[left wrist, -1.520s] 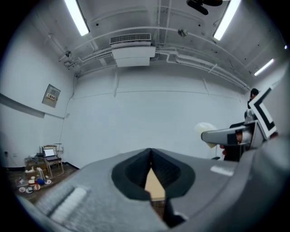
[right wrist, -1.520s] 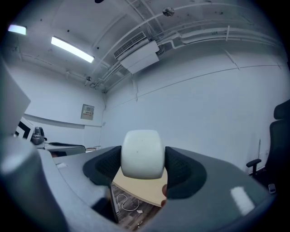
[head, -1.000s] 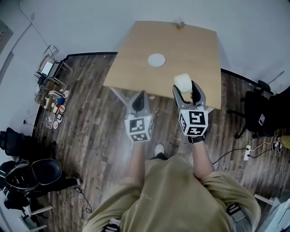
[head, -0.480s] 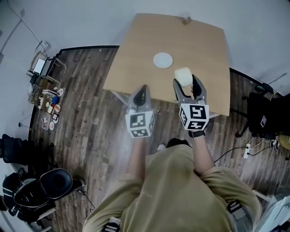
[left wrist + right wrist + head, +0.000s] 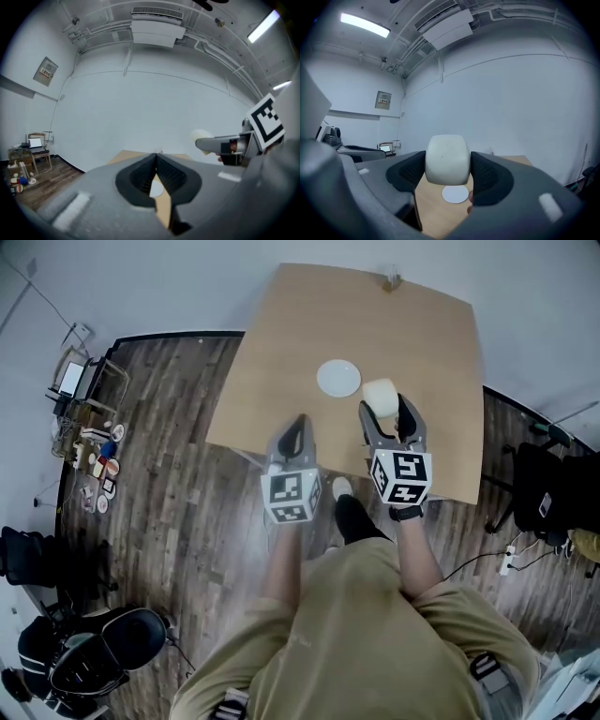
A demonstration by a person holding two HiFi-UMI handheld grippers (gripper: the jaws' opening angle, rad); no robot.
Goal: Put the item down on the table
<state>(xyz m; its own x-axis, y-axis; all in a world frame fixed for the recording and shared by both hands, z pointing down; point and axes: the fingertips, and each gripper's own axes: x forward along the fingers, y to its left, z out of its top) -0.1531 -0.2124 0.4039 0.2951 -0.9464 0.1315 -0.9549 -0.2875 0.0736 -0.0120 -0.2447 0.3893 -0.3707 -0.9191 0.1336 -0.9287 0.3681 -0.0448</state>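
Right gripper (image 5: 384,411) is clamping the item (image 5: 380,394) above the table (image 5: 281,352) near the disc (image 5: 338,378), left gripper (image 5: 297,424) is idling clenched, empty; placement is calling for lowering, then release.

Left gripper (image 5: 156,154): 2 jaws together (table (image 5: 131,156) beyond).

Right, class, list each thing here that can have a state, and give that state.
Right gripper: shut on the white item, over the table.
Left gripper: shut, empty.
White item: gripped, not yet set down.
Plate: flat on the table, empty.
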